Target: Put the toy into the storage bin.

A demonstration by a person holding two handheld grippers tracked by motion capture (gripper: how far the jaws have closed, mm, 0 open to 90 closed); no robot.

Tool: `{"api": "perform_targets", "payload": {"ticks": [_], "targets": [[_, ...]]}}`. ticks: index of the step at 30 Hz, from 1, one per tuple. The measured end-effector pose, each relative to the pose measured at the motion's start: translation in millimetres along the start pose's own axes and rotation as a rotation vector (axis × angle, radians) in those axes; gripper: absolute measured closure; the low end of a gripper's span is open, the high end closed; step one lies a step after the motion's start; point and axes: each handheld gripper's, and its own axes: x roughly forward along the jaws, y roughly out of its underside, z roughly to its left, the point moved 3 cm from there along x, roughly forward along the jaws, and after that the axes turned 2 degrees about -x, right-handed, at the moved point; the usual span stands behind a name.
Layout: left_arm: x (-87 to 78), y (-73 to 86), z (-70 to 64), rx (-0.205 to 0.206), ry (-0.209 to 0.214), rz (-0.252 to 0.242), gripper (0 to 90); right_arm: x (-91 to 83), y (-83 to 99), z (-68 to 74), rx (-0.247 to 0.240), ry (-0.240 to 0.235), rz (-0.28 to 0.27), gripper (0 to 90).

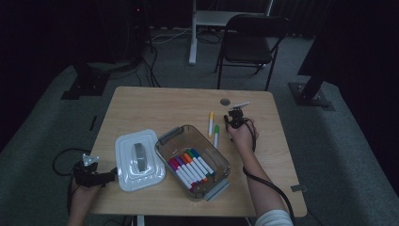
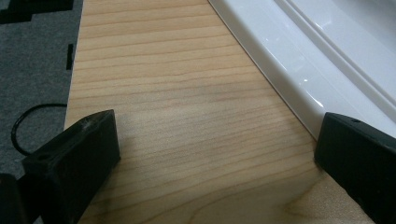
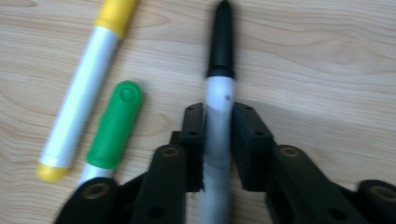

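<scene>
A clear plastic bin (image 1: 165,140) on the wooden table holds several coloured markers (image 1: 192,165). Its white lid (image 1: 139,160) lies flat to its left. My left gripper (image 1: 109,176) rests at the lid's near left corner; its jaws stand open (image 2: 215,144) over bare wood, with the lid's rim (image 2: 299,79) by one jaw. Right of the bin, my right gripper (image 1: 234,120) is shut on a black-capped marker (image 3: 219,70) held low over the table, its barrel between the jaws (image 3: 218,121). A yellow marker (image 1: 211,123) (image 3: 84,93) and a green marker (image 1: 216,134) (image 3: 114,126) lie beside it.
The table's left edge and grey carpet (image 2: 32,65) lie close to my left gripper. A round grommet (image 1: 225,101) sits near the table's far edge. A folding chair (image 1: 249,42) stands beyond the table. Bare wood spreads across the far half of the table (image 1: 160,108).
</scene>
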Motion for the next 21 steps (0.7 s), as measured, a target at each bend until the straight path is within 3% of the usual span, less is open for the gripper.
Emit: {"api": "perform_targets", "payload": {"ticks": [9,21], "targets": [[0.0,0.0,0.0,0.0,0.0,0.001,0.5,-12.0,7.1,-15.4,0.068,-0.072,-0.002,76.7],[0.0,0.0,0.0,0.0,0.0,0.0,0.5,-44.0,11.2,-17.8,0.083,-0.147,-0.06,76.7]]}}
